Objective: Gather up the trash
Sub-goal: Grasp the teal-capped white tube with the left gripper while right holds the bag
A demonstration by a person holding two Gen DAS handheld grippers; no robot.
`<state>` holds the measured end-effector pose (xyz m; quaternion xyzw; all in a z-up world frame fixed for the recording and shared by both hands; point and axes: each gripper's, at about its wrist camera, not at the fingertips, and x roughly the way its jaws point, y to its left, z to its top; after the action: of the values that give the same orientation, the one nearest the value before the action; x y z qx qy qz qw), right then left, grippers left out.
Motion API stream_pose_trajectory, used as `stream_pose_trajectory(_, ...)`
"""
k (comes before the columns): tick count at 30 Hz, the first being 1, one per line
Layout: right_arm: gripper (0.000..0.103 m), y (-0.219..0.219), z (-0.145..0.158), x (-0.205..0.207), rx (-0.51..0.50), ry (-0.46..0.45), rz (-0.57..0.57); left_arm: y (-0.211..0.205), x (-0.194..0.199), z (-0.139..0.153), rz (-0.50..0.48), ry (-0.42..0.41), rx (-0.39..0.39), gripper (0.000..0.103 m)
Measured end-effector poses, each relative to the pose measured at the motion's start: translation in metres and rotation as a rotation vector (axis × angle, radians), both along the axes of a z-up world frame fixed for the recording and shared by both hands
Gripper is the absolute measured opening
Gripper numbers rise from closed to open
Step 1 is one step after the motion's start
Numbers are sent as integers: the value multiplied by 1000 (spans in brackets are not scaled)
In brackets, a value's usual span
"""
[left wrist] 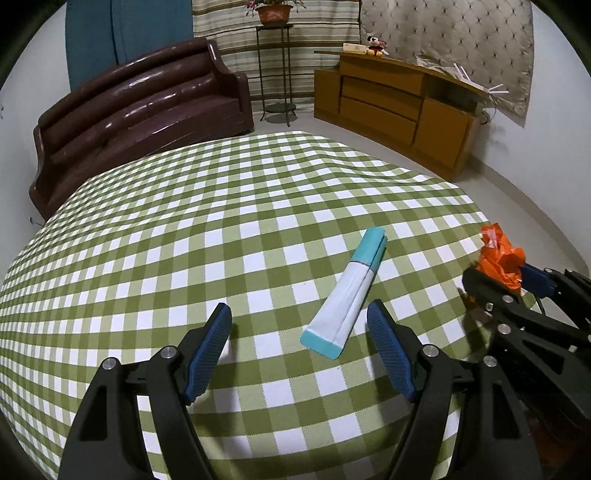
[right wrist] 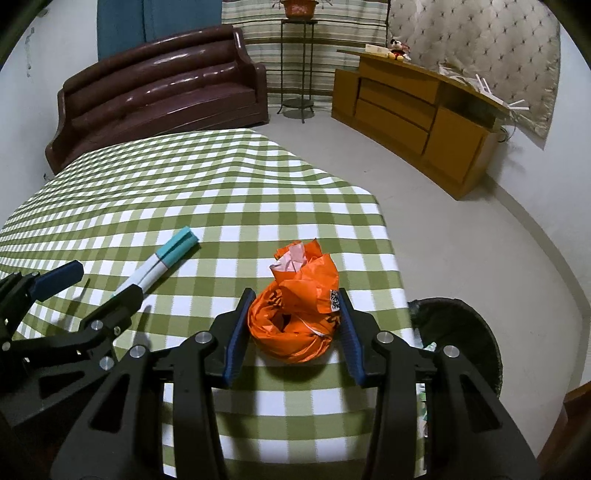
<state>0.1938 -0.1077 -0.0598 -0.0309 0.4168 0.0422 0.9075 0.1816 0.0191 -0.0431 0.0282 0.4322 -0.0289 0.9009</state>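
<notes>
While right jaws pinch the orange bag (right wrist: pixel 295 314), left jaws gape beside the tube (left wrist: pixel 347 291).

Green-and-white checked cloth (left wrist: pixel 184 229) over the surface. Crumpled orange plastic bag (right wrist: pixel 299 314) with black print and a pinkish-white scrap at its top. White flattened carton, teal at both ends (left wrist: pixel 349 291). Black hand-held gripper frames with ribbed blue pads (left wrist: pixel 388 347). Glossy dark-brown leather sofa (left wrist: pixel 140 110); ochre wooden cabinet (left wrist: pixel 399 110); teal curtain (left wrist: pixel 125 33).
</notes>
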Motion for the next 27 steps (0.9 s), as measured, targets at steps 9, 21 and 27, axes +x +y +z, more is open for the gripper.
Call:
stream_pose_trajectory(9, 42, -18, 5, -4, 8, -14, -26, -22, 21, -1, -30, 15, 27, 73)
stream_pose_trajectory(21, 42, -22, 7, -5, 17, -15, -28, -36, 23, -4, -113, 7, 17, 32)
stream_pose_trajectory(27, 42, -23, 7, -5, 16, -14, -26, -40, 21, -5, -120, -1, 24, 21)
